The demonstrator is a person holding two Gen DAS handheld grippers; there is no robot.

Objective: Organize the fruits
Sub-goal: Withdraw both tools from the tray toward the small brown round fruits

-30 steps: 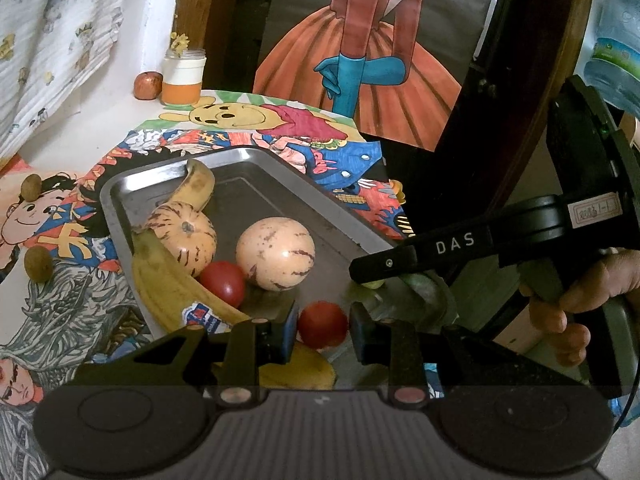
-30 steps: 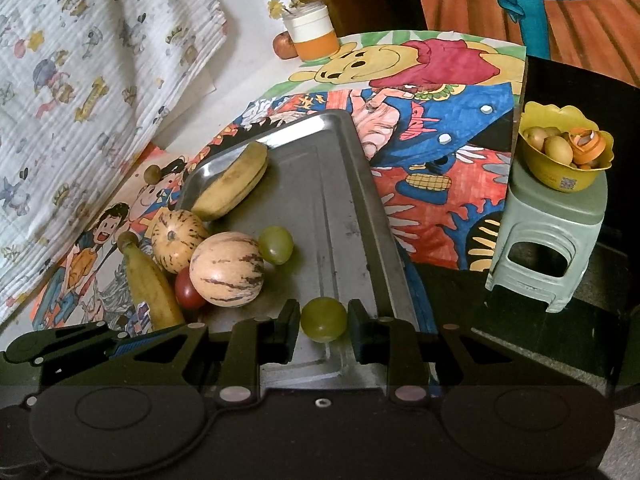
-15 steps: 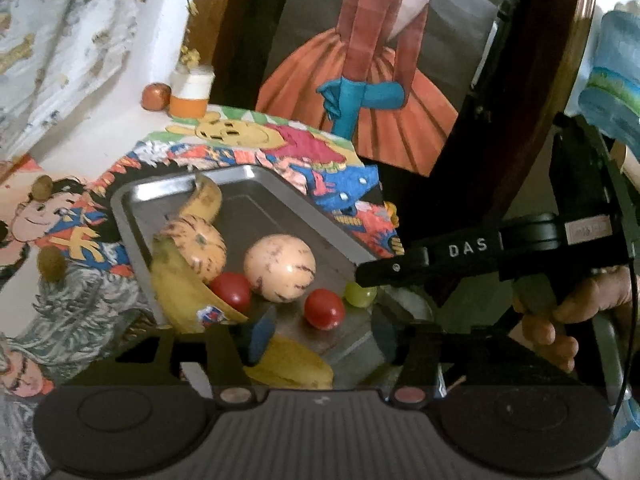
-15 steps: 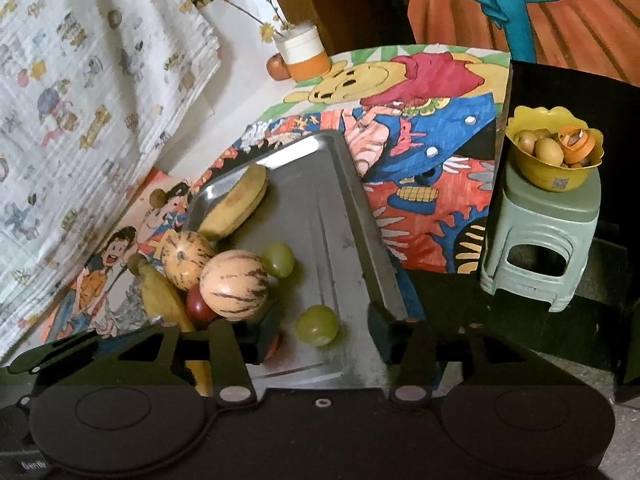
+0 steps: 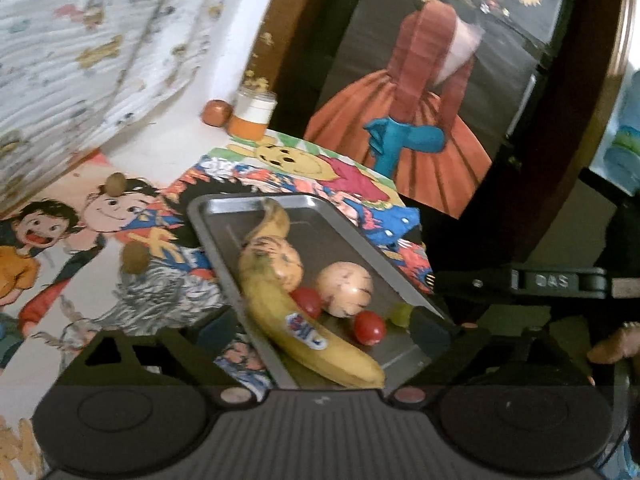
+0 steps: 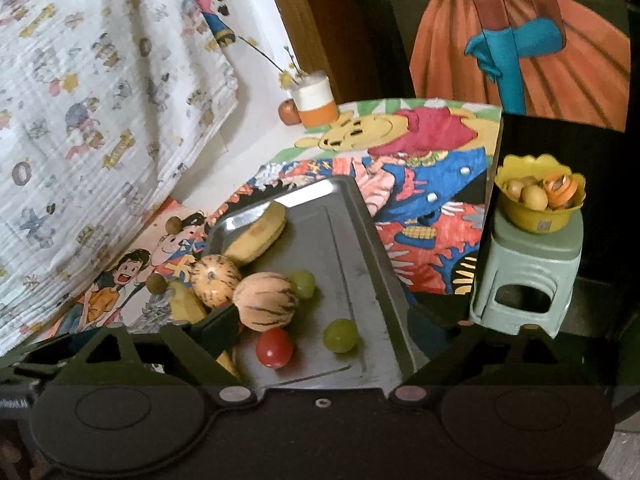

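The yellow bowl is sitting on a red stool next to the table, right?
Not quite. In the right wrist view the yellow bowl does sit on a stool beside the table, but the stool is pale green, not red.

1. The right half of the metal tray (image 6: pixel 352 248) is bare, open from above.
2. Two striped melons (image 6: pixel 264 300), bananas (image 5: pixel 304 320), tomatoes and grapes (image 6: pixel 340 335) crowd its left and near end.
3. A green stool (image 6: pixel 528 276) stands off the table's right edge.

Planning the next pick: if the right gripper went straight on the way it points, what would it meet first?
Likely the green grape lying on the metal tray, between the opening, empty jaws of the right gripper; depth is uncertain.
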